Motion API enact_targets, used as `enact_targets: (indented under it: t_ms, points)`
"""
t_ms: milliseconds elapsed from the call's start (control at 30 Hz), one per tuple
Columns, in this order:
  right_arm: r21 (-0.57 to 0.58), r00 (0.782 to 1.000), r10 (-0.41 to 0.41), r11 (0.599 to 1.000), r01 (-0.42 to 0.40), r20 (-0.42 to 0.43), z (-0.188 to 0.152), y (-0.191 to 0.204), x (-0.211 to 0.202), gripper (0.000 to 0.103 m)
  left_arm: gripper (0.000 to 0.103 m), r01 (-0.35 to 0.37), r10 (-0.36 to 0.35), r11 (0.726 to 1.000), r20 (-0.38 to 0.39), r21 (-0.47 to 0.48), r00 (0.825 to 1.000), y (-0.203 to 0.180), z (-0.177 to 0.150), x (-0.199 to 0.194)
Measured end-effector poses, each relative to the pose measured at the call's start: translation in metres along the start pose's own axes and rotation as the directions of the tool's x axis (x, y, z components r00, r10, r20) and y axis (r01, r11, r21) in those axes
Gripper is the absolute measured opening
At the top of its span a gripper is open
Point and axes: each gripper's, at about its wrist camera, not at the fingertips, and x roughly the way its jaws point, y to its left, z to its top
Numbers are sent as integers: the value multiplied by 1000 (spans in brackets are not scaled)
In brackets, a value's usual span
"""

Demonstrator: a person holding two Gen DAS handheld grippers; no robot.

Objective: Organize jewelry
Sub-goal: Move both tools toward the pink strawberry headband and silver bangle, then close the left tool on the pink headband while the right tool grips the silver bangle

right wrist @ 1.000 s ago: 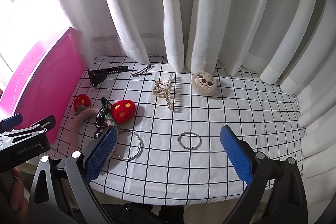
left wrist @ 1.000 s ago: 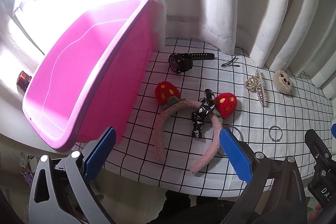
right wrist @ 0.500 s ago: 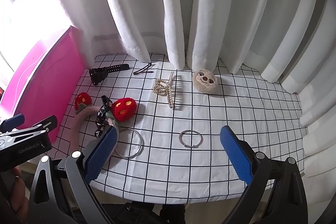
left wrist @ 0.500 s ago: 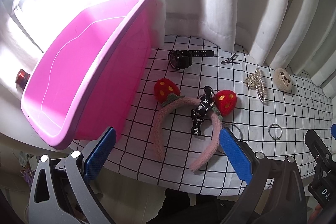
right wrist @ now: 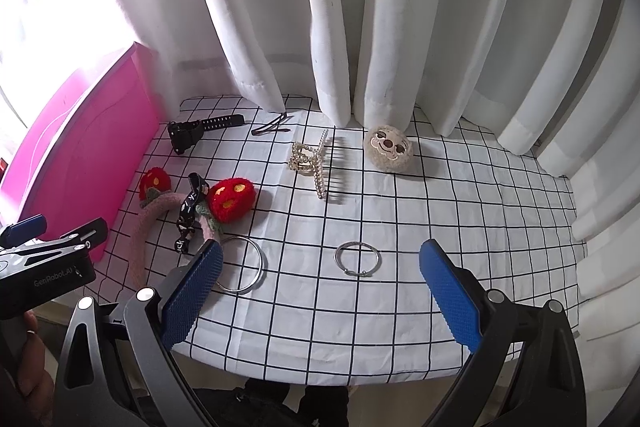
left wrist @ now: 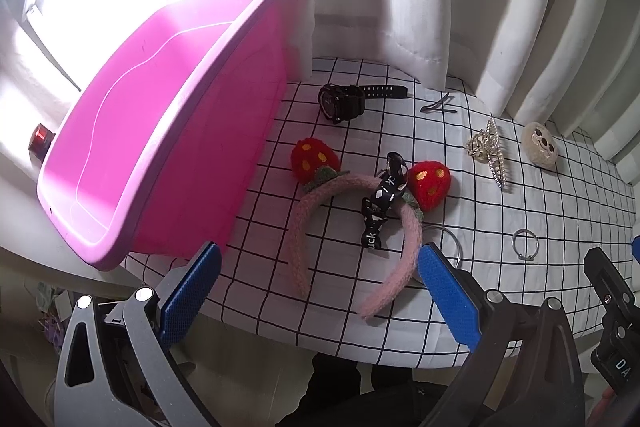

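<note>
Half the large bangle hidden.

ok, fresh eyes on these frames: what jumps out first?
The big pink bin, empty, at the checked cloth's left edge. Next, the pink strawberry headband lying beside it with a black ribbon draped across. Both grippers, left and right, hover open at the near edge, holding nothing.

the left gripper hovered with jaws spread wide, holding nothing; the right gripper likewise gaped empty; a hand gripped the left one.
</note>
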Motion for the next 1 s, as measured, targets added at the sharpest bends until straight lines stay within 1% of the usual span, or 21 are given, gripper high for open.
enact_targets:
  t_ms: [33, 100, 267, 433, 600, 733, 833, 1000]
  points:
    - [2, 1000, 3, 1000, -3, -10, -3, -4, 4, 94, 97, 17, -17, 1000, -8, -4, 1000, 1, -3, 3]
    - [4, 999, 6, 1000, -6, -35, -9, -11, 13, 94, 97, 14, -14, 1000, -24, -6, 1000, 0, -8, 9]
    - [7, 994, 14, 1000, -14, -107, -28, -28, 46, 94, 97, 36, -37, 999, -65, -11, 997, 2, -19, 32]
    - [-20, 989, 18, 1000, -21, -144, -42, -39, 78, 94, 97, 27, -28, 1000, -89, -9, 996, 0, -33, 58]
    - [-27, 986, 25, 999, -30, -165, -50, -52, 105, 94, 97, 30, -30, 1000, -94, -5, 995, -7, -40, 83]
    - [-33, 984, 37, 999, -43, -176, -53, -55, 122, 94, 97, 45, -47, 999, -108, -26, 993, -12, -43, 102]
    - [-44, 983, 49, 997, -57, -174, -53, -54, 130, 94, 97, 69, -72, 997, -105, -34, 992, -15, -48, 106]
    - [-66, 983, 52, 996, -64, -175, -54, -52, 142, 94, 97, 78, -77, 997, -95, 10, 993, -31, -59, 108]
